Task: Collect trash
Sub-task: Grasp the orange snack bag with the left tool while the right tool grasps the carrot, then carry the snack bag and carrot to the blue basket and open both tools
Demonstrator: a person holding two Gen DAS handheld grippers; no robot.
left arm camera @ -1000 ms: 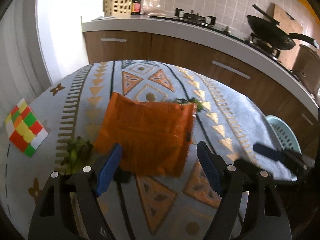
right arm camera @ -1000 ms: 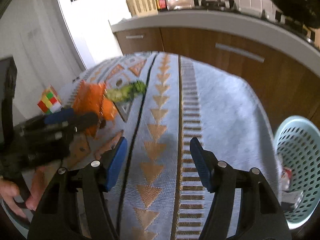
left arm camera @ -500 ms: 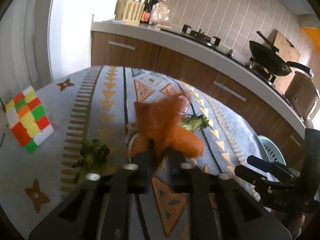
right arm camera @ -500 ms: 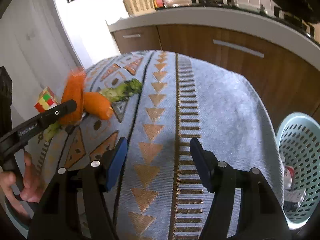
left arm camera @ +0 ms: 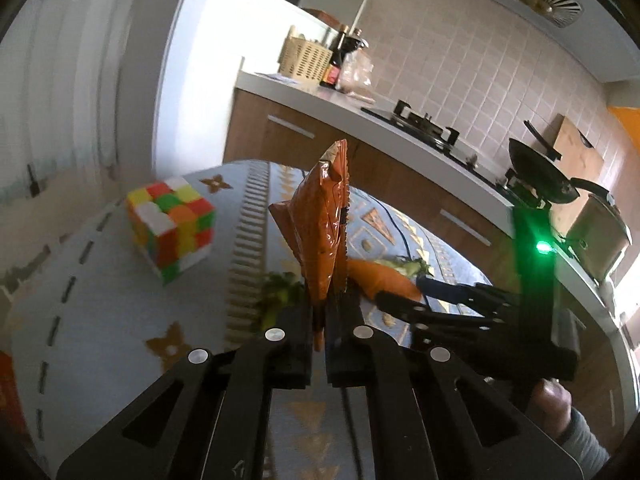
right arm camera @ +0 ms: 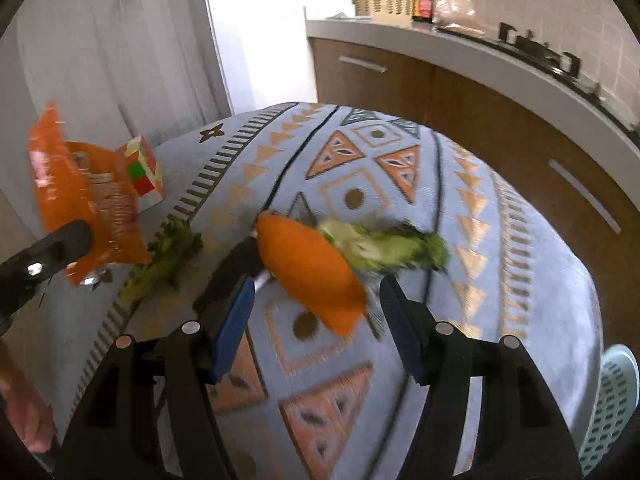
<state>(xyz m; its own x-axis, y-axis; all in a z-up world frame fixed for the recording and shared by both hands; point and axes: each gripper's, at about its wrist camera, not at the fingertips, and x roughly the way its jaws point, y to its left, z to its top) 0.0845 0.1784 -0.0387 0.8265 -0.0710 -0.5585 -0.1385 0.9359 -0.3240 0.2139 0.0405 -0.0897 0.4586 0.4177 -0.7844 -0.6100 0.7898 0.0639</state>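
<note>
Left claw, spread a second ago, now pinches wrapper, lifted off table. Right claw spread, now around carrot. Greens, cube, basket nearby.

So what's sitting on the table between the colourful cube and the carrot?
A green leafy vegetable scrap lies on the cloth between the puzzle cube and the carrot, seen best in the right wrist view.

Blurred greens, perhaps lettuce; basket cut off.
</note>
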